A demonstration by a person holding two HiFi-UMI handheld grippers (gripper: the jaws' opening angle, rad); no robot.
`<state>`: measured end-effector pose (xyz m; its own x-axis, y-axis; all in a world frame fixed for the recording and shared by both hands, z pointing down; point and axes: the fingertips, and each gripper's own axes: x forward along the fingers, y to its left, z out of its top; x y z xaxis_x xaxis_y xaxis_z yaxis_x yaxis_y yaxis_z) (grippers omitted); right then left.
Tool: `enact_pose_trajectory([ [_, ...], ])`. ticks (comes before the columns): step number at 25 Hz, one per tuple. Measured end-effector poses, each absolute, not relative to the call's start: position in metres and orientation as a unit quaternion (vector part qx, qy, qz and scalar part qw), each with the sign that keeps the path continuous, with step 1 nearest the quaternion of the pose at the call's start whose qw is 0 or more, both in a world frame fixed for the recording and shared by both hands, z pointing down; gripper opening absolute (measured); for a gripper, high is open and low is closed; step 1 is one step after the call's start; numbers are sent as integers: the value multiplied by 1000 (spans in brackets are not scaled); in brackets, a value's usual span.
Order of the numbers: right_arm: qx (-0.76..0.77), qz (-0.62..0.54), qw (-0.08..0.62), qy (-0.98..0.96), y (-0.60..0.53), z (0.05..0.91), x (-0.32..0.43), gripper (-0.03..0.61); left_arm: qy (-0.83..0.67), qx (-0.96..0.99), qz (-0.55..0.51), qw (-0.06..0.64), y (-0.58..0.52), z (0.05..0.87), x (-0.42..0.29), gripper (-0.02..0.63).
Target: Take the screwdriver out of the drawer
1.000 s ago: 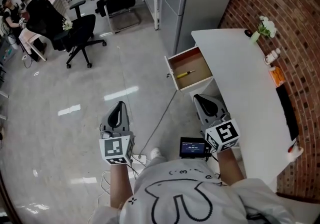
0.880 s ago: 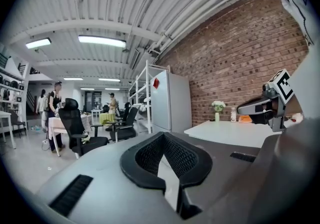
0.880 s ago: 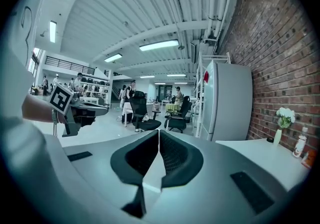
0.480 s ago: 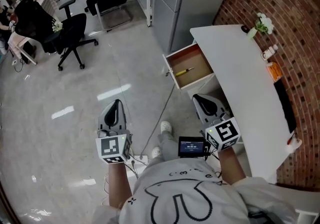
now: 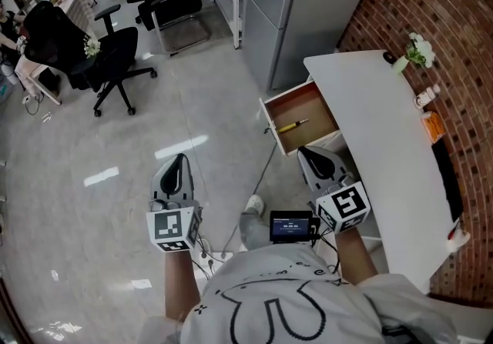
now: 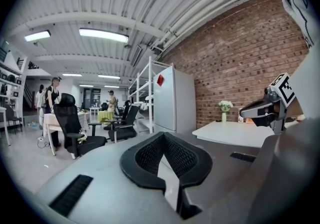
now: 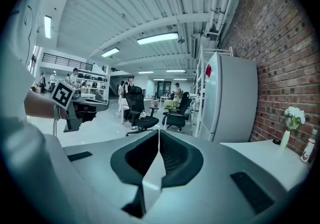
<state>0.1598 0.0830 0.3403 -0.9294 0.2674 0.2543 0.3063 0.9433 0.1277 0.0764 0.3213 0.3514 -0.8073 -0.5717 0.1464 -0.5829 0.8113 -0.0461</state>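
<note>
In the head view a yellow-handled screwdriver (image 5: 293, 125) lies in the open wooden drawer (image 5: 326, 110) under the white table (image 5: 393, 150). My right gripper (image 5: 303, 151) is shut and empty, its tips just short of the drawer's near front corner and pointing toward it. My left gripper (image 5: 182, 158) is also shut and empty, held over the floor well to the left of the drawer. In the left gripper view the jaws of the left gripper (image 6: 161, 134) meet at the tip. The right gripper view shows the right gripper (image 7: 159, 131) with its jaws meeting too.
A grey cabinet (image 5: 308, 4) stands behind the drawer and a brick wall (image 5: 447, 42) runs along the table's far side. A vase with flowers (image 5: 416, 50) and small bottles (image 5: 426, 94) stand on the table. Office chairs (image 5: 100, 50) are at the far left. A cable (image 5: 258, 181) crosses the floor.
The person has stepped forward. Both grippers have moved toward the drawer, which now lies closer to the right gripper's tips. Both stay shut.
</note>
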Motion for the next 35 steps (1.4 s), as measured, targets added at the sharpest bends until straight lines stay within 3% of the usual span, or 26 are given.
enact_pose_trajectory([
  [19, -52, -49, 120, -990, -35, 346, 49, 21, -910, 402, 79, 63, 178, 348, -77, 5],
  [35, 51, -8, 136, -989, -108, 368, 71, 21, -860, 497, 93, 66, 70, 357, -102, 5],
])
